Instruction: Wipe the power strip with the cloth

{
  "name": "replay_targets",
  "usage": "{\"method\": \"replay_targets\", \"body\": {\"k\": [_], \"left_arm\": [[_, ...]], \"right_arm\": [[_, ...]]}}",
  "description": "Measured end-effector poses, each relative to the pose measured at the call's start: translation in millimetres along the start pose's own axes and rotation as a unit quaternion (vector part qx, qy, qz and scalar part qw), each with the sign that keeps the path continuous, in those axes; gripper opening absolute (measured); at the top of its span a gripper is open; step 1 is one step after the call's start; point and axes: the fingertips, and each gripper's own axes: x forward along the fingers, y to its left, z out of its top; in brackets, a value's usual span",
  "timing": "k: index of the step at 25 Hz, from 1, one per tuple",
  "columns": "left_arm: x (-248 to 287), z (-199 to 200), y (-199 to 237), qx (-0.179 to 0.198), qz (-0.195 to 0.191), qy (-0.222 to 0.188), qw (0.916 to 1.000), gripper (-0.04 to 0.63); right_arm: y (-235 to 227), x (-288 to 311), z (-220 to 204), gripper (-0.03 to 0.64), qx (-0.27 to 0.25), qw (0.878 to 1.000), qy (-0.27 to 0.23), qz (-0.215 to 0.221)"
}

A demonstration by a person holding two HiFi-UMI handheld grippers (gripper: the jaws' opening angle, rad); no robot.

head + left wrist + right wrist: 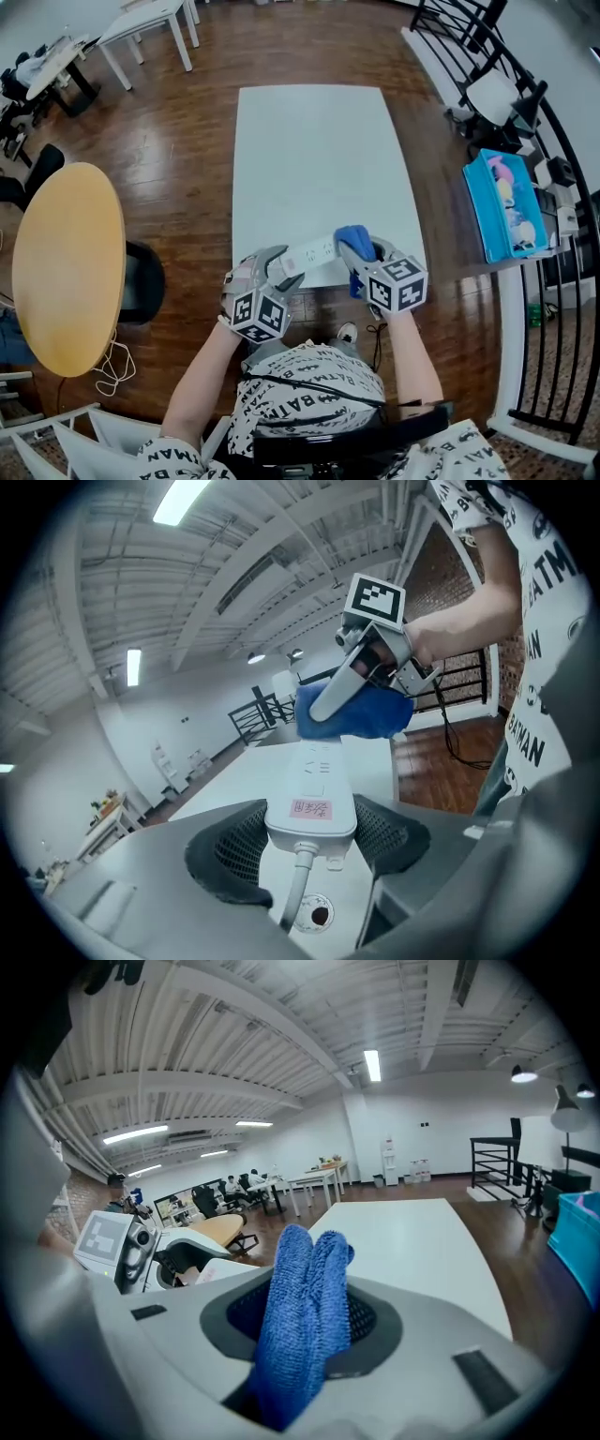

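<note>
White table (309, 159) on wooden floor (178, 141), power strip (309, 253) held above.

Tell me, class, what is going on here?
A person works with a gripper in each hand at the near edge of a white table. The left gripper is clamped on a white power strip at its cord end. The right gripper is clamped on a folded blue cloth, which is at the strip's far end.
</note>
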Motion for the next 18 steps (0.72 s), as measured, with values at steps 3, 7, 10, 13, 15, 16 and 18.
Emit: {"method": "replay_targets", "body": {"k": [3, 7, 10, 13, 15, 16, 18], "left_arm": [[0, 7, -3, 0.012, 0.004, 0.0, 0.9999, 0.288], [4, 14, -5, 0.015, 0.006, 0.001, 0.9999, 0.288], [6, 17, -8, 0.025, 0.007, 0.003, 0.9997, 0.288], [6, 18, -12, 0.047, 0.009, 0.008, 0.9988, 0.288], [4, 20, -14, 0.061, 0.011, 0.008, 0.9981, 0.288], [3, 20, -14, 0.062, 0.012, 0.008, 0.998, 0.288], [0, 20, -14, 0.056, 0.016, 0.006, 0.9983, 0.287]], "right_arm": [[32, 4, 2, 0.13, -0.013, 0.999, 0.0, 0.031], [73, 8, 6, 0.13, -0.038, 0.996, 0.005, 0.075], [99, 10, 4, 0.13, -0.058, 0.992, 0.017, 0.107], [123, 10, -1, 0.13, -0.086, 0.986, 0.038, 0.141], [135, 8, -3, 0.13, -0.107, 0.981, 0.046, 0.156], [136, 7, -2, 0.13, -0.113, 0.98, 0.045, 0.158], [128, 2, 3, 0.13, -0.103, 0.983, 0.033, 0.151]]}}
